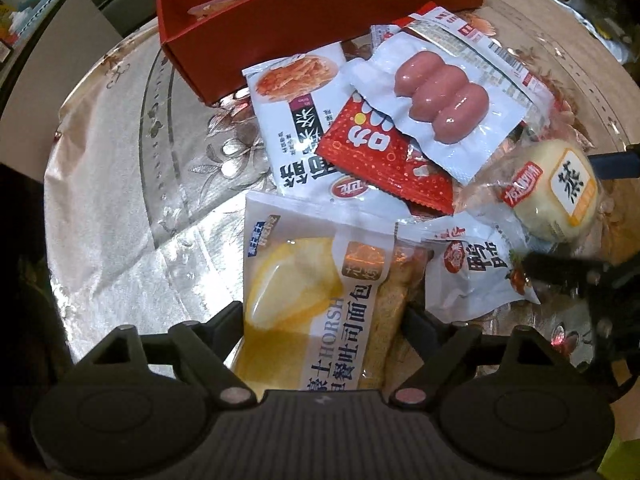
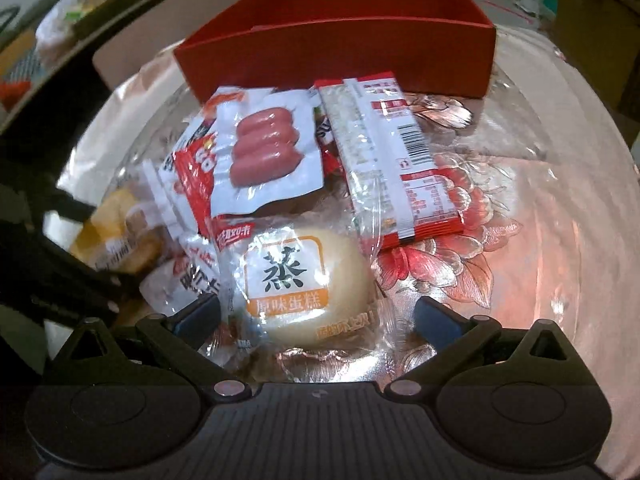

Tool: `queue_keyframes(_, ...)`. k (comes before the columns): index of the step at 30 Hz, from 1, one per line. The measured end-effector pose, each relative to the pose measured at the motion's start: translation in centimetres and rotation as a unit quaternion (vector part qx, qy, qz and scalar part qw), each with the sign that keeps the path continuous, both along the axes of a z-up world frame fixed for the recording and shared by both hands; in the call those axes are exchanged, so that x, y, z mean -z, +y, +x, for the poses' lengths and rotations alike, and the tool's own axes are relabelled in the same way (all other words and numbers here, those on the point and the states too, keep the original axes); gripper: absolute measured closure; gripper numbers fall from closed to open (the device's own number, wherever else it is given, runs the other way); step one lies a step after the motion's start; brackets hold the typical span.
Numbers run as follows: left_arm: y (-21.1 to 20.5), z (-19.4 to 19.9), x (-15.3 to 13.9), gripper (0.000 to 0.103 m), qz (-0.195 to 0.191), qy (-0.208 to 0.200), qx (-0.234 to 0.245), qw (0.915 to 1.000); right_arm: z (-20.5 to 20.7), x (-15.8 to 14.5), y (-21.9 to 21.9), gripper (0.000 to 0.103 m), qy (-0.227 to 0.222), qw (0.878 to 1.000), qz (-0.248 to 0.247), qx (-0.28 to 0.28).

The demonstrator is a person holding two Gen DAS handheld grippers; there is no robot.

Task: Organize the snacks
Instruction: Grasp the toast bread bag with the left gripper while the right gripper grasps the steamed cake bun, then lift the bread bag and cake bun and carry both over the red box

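Observation:
My left gripper [image 1: 326, 312] points down at a yellow-and-white toast bread packet [image 1: 312, 300] that lies between its open fingers. My right gripper [image 2: 318, 314] is open around a round steamed cake [image 2: 304, 280] in clear wrap; the left pad touches the wrapper and the right pad stands apart. Behind the cake lies a pile of snacks: a sausage packet [image 2: 264, 148], a red packet [image 1: 380, 156], a white packet with a food picture [image 1: 288, 120], a white duck-snack packet [image 1: 472, 268] and a red-and-clear packet [image 2: 392, 160]. An open red box [image 2: 336, 56] stands at the back.
The round table [image 1: 120, 160] has a shiny floral cloth, bare to the left of the pile and to its right [image 2: 520, 240]. The left gripper's dark body [image 2: 60, 272] sits close at the right gripper's left. Cluttered surfaces lie beyond the table edge.

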State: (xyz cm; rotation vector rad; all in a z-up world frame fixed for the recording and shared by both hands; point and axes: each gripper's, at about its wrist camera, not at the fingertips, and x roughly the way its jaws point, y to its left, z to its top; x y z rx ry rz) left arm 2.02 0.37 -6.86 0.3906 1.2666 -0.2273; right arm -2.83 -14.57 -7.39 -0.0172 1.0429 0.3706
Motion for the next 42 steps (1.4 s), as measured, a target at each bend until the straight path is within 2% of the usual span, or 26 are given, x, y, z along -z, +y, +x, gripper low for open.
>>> queue_keyframes(3, 0.1, -0.2, -0.1, 0.025, 0.001, -0.002, -0.001, 1.0000, -0.2, -0.7, 0.0, 0.000, 0.012, 1.000, -0.015, -0.010)
queue_keyframes(9, 0.0, -0.2, -0.1, 0.024, 0.002, 0.000, -0.006, 1.0000, -0.6, -3.0, -0.3, 0.000, -0.044, 0.999, -0.027, -0.015)
queue_keyframes(13, 0.2, -0.2, -0.1, 0.023, -0.003, 0.000, -0.024, 0.9997, 0.8, -1.6, 1.1, 0.001, -0.018, 0.998, -0.046, -0.037)
queue_keyframes(16, 0.3, -0.6, -0.2, 0.027, -0.006, -0.006, -0.036, 0.9993, 1.0, -1.6, 1.6, 0.012, 0.005, 0.997, -0.043, -0.057)
queue_keyframes(20, 0.2, -1.0, -0.6, 0.031, -0.010, -0.009, -0.049, 0.9987, 1.3, -2.0, 1.0, 0.019, 0.016, 0.998, -0.025, -0.052)
queue_keyframes(24, 0.9, -1.3, -1.7, 0.032, -0.038, -0.011, -0.074, 0.9965, 1.4, -3.0, -0.3, 0.027, 0.020, 0.999, 0.003, -0.039)
queue_keyframes(28, 2.4, -1.3, -3.4, 0.033, -0.072, -0.029, -0.103, 0.9917, 1.3, -3.6, -0.9, 0.029, 0.018, 0.999, 0.016, -0.031)
queue_keyframes(32, 3.1, -1.1, -4.0, 0.033, -0.088, -0.037, -0.127, 0.9872, 1.5, -3.6, -0.8, 0.030, 0.020, 0.999, 0.021, -0.028)
queue_keyframes(39, 3.5, -0.6, -5.8, 0.034, -0.130, -0.065, -0.144, 0.9789, 2.1, -6.0, -2.1, 0.032, -0.010, 0.998, 0.066, -0.007)
queue_keyframes(42, 3.3, 0.0, -6.4, 0.034, -0.145, -0.072, -0.148, 0.9756, 2.7, -6.9, -2.7, 0.044, -0.017, 0.996, 0.092, 0.001)
